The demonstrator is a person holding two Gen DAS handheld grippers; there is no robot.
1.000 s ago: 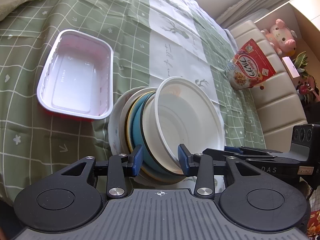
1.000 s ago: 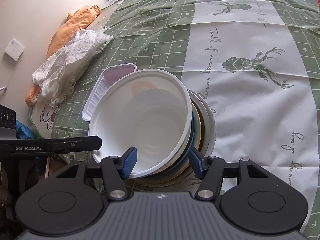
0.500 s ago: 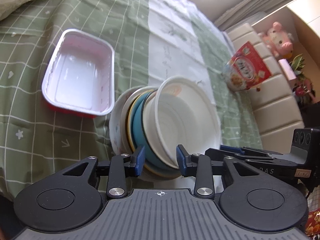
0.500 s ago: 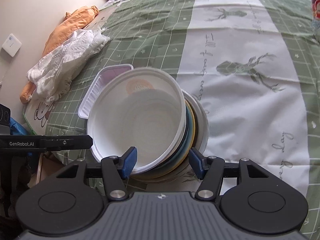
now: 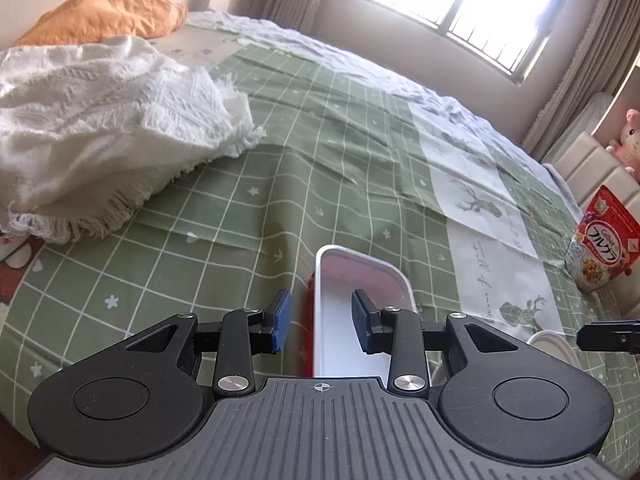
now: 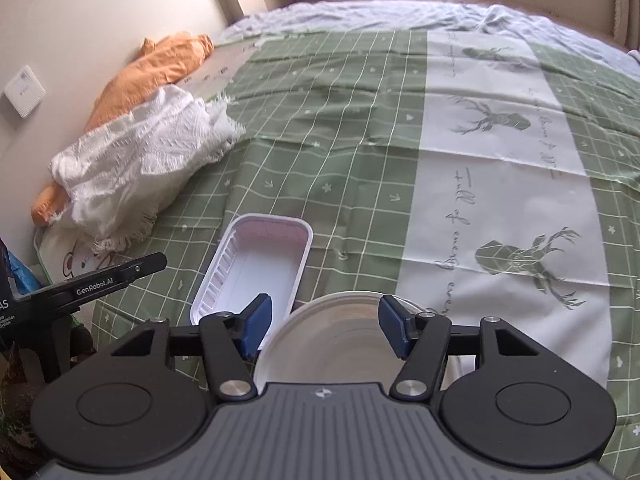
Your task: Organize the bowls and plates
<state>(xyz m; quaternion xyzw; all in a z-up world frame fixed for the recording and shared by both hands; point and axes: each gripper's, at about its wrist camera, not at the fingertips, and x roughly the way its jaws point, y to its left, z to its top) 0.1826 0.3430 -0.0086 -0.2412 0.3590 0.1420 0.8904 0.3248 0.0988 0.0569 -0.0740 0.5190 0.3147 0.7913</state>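
A white bowl [image 6: 340, 340] sits low in the right wrist view, on the green checked bedspread, partly hidden by the tool body. My right gripper [image 6: 326, 324] is open, its blue pads either side of the bowl's far rim, not touching it. A white rectangular tray with a red outside [image 5: 352, 312] lies beside the bowl; it also shows in the right wrist view [image 6: 260, 268]. My left gripper [image 5: 322, 320] is open over the tray's near end, holding nothing. A sliver of the bowl's rim [image 5: 552, 340] shows at the lower right of the left wrist view.
A crumpled white blanket [image 5: 100, 132] and an orange pillow [image 5: 108, 16] lie at the left of the bed. A red cereal bag [image 5: 604, 240] stands at the right edge by a padded headboard. The bed's near edge lies just below both grippers.
Both grippers have pulled back and tilted up from the stack of plates and bowl, which now sits low. The left gripper has swung left over the tray.
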